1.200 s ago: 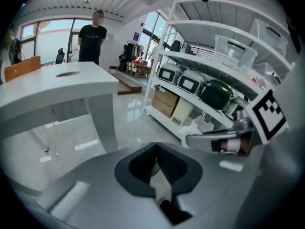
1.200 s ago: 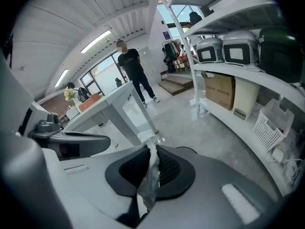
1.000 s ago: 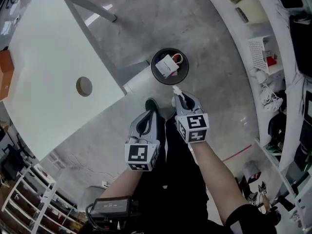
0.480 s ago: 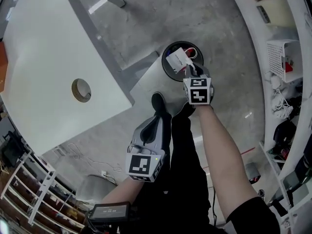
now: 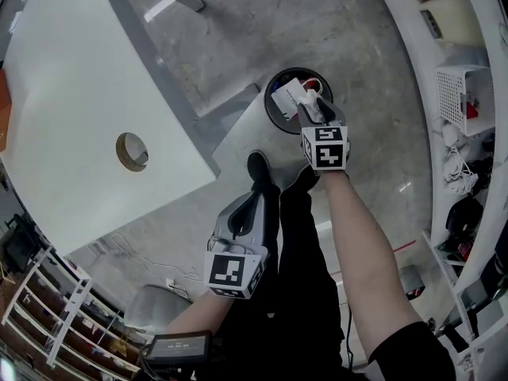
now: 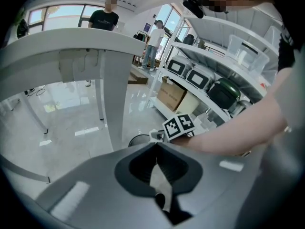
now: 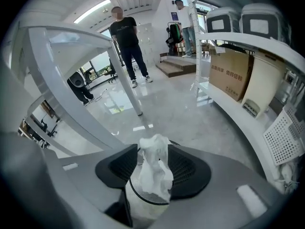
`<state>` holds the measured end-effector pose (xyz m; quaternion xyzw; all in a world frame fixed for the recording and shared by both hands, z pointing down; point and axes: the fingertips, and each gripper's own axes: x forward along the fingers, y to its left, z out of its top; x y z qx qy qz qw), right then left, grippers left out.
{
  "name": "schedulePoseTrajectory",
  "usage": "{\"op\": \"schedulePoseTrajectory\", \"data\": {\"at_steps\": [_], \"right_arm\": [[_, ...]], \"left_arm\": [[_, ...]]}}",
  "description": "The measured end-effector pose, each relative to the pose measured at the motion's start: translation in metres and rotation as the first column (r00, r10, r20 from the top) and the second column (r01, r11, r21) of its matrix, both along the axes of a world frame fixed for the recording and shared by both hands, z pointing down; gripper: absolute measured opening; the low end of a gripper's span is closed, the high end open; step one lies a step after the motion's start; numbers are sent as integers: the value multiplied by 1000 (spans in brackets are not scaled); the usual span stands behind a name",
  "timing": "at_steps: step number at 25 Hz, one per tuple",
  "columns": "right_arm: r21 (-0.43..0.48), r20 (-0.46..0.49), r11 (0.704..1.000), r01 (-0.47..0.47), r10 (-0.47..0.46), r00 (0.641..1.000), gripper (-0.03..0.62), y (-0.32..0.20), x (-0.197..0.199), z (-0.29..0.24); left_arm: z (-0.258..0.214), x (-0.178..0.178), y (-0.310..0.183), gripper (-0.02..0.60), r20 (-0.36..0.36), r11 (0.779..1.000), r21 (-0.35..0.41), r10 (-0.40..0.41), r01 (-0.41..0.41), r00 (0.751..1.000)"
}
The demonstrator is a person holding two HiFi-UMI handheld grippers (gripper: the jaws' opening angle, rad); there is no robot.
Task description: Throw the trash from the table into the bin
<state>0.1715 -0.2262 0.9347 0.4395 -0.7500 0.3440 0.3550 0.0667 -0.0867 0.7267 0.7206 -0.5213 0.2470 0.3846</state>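
Head view first: right gripper (image 5: pixel 313 111) is parked over the bin (image 5: pixel 271 84) on the floor beside the table (image 5: pixel 71 94), so we're at the drop, the release step, no question. Right gripper view confirms it: jaws are opening, pads spread to either side of a crumpled white tissue (image 7: pixel 153 168), which stands between them w/ its twisted top poking up past the tips. It looks loose, not squeezed, tho it hasn't dropped clear yet. A dark curve of rim shows directly under the wad, so the aim looks good imo. Next move, I'd judge: let the jaws go wider, maybe a small shake if the tissue clings to a ribbed pad, then lift straight up & go to the table for anything left. Tissue itself is soft, wrinkled & prob. feather-light, so it may catch on a pad rather than fall cleanly. Bin's black, round, w/ a white bag (image 5: pixel 287 98) w/ red handles lying inside. Left gripper (image 5: pixel 246 205) hangs low near the person's legs, well apart from the bin; jaws drawn close together, a pale sliver between the pads, scrap or just floor, can't tell.
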Motion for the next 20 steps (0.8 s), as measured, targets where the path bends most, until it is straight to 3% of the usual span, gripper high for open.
{"op": "schedulePoseTrajectory", "data": {"at_steps": [4,12,16,20], "right_arm": [[3,4,1000,12,-12,1000,252,-1,0,-2],[49,0,998,-27,27,1000,253,-7,17,-42],[154,-8,987,-47,49,999,181,-17,34,-118],[285,22,957,-60,56,998,100,-8,52,-233]], "left_arm": [[-2,1,-1,9,2,1000,2,11,-11,1000],[-26,9,-5,9,-6,997,55,45,-44,999],[-64,13,-17,9,-14,992,115,63,-61,998],[-133,22,-26,9,-22,977,200,86,-80,996]]}}
